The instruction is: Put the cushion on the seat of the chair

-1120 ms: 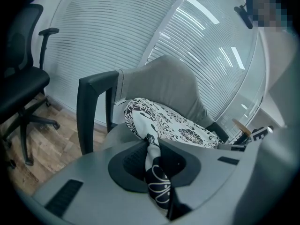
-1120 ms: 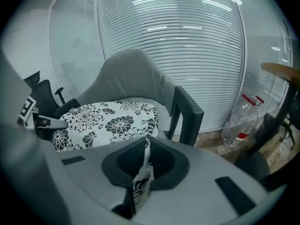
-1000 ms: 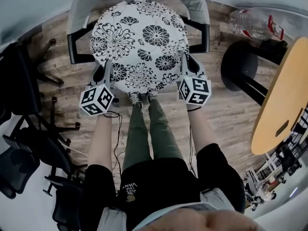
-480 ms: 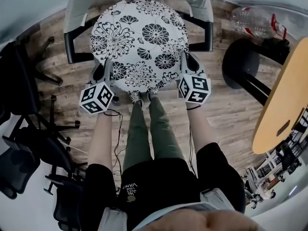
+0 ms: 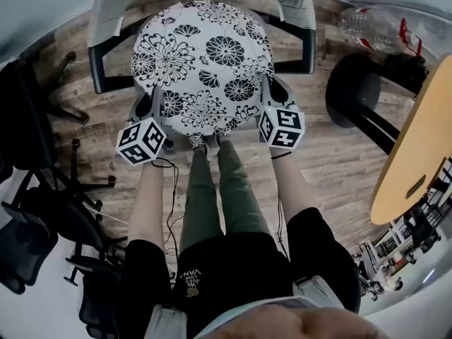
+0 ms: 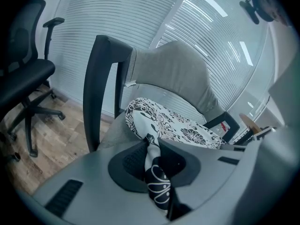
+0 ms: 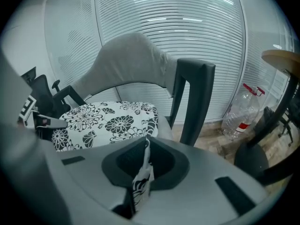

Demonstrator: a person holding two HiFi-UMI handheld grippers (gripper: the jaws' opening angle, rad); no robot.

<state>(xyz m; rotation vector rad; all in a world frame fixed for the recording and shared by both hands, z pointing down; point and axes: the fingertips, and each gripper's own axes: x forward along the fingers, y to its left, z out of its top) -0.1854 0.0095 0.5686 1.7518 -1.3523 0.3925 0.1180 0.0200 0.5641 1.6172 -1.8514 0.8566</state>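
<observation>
- The cushion (image 5: 201, 62), round with black-and-white flowers, lies over the seat (image 6: 112, 132) of the chair (image 5: 116, 20), between the 2 armrests (image 5: 305, 48). Its far part looks to rest on the seat, and its near edge is held up.
- Left gripper (image 6: 151, 144): the fingers are closed on the cushion's near-left edge, with a thick bunch of fabric between them.
- Right gripper (image 7: 146, 144): the fingers are closed on the near-right edge, pinching only a thin fold of cover.
- Handling, as a judgement: the cushion is soft and light. It folds where it is pinched, so it should not slip, though the cover may pull away from the filling.
- The best hold is at the rim, at 2 points well apart, so the pad hangs level.
- It is not fragile, so once released it should settle flat.
- The only container is a clear bottle (image 5: 371, 30) on the floor (image 5: 332, 154) to the right of the chair. It looks empty, but I cannot be sure.
</observation>
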